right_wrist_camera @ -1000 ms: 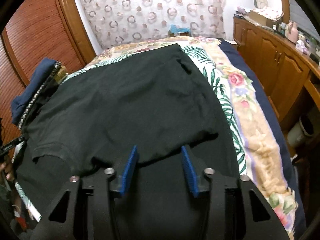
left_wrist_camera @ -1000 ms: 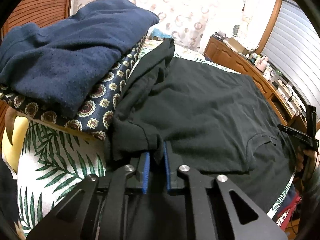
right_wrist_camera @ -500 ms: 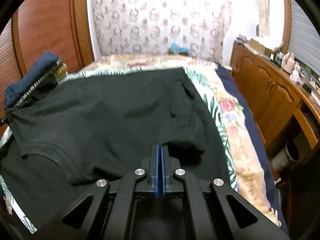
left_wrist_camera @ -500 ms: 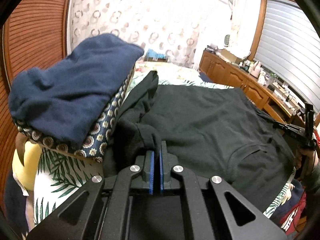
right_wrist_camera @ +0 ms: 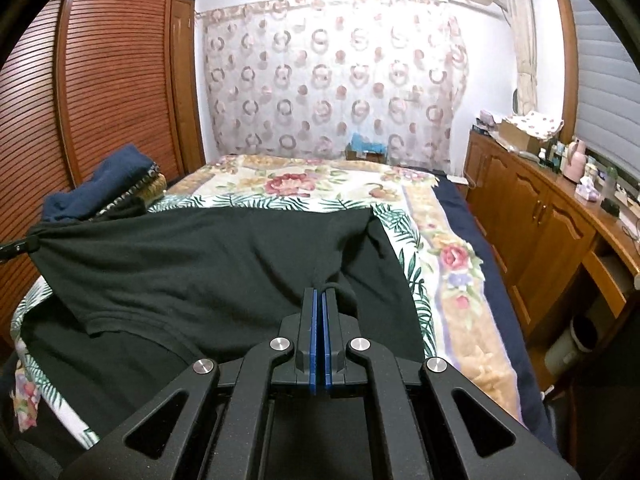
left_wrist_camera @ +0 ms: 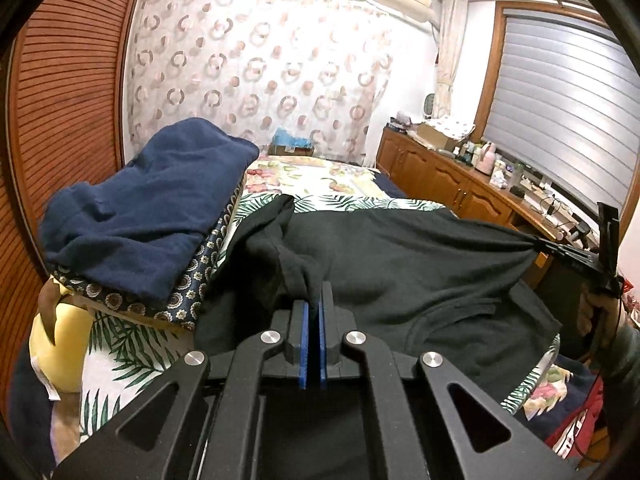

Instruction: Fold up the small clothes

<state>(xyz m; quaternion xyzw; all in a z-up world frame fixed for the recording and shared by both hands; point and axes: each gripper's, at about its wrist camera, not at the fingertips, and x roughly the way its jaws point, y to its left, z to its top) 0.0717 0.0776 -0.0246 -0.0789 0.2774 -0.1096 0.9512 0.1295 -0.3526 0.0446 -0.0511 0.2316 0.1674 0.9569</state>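
Now both grippers pinch the black shirt: your left gripper clamps one bunched corner, your right gripper the other, with the cloth stretched between them above the bed. Keep that edge taut and level, carry it evenly forward, and steer clear of the folded pile beside it.

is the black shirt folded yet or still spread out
Spread out, not folded: the black shirt stretches between the left gripper and right gripper, far part on the bed.
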